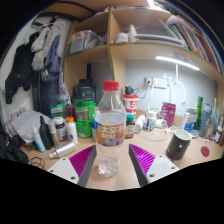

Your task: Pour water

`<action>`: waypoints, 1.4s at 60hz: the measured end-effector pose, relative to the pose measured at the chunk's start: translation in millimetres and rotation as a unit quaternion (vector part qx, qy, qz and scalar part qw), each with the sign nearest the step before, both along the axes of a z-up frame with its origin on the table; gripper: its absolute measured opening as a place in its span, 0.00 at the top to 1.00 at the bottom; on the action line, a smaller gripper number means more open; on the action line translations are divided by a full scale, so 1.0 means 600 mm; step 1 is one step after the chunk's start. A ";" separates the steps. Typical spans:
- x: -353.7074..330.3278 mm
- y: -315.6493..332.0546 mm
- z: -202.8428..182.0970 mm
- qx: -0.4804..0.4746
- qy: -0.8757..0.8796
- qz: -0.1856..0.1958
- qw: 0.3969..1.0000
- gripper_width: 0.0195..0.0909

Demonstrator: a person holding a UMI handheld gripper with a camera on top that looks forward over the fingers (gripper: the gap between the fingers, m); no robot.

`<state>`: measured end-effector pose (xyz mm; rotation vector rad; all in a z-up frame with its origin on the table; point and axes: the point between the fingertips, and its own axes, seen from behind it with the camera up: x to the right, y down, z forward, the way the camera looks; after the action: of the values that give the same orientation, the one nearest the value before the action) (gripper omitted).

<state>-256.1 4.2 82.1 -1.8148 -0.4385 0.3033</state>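
Observation:
A clear plastic water bottle (110, 122) with a red cap and an orange label stands upright on the wooden desk (160, 168). It sits between my gripper's (111, 152) two fingers, whose magenta pads (83, 160) flank its base with a small gap on each side. The gripper is open, and the bottle rests on the desk by itself. A black cup (178, 144) stands on the desk to the right, beyond the right finger.
A green bottle (85, 110) and several small jars and bottles (60, 128) crowd the desk's left and back. A shelf unit (140, 48) rises behind with a lamp strip. More clutter lines the right back edge (205, 122).

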 end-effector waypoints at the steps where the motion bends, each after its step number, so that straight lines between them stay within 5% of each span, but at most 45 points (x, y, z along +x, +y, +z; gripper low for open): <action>1: -0.004 0.009 -0.006 0.000 -0.001 0.000 1.000 0.26; 13: -0.051 0.074 -0.026 0.013 0.018 0.015 1.000 0.26; 14: -0.053 0.077 -0.026 0.016 0.018 0.016 1.000 0.27; 17: -0.057 0.084 -0.028 0.018 0.018 0.015 1.000 0.55; 25: -0.043 0.097 -0.030 0.013 0.032 -0.015 0.999 0.64; 33: -0.046 0.104 -0.036 -0.023 0.037 -0.004 0.999 0.73; 49: 0.012 0.170 0.070 -0.179 0.283 -0.038 0.941 0.75; 65: 0.079 0.222 0.138 -0.373 0.636 -0.092 0.670 0.76; 84: 0.108 0.262 0.196 -0.430 0.806 -0.084 0.398 0.76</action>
<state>-191.2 161.2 199.5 -1.4305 1.5666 2.1502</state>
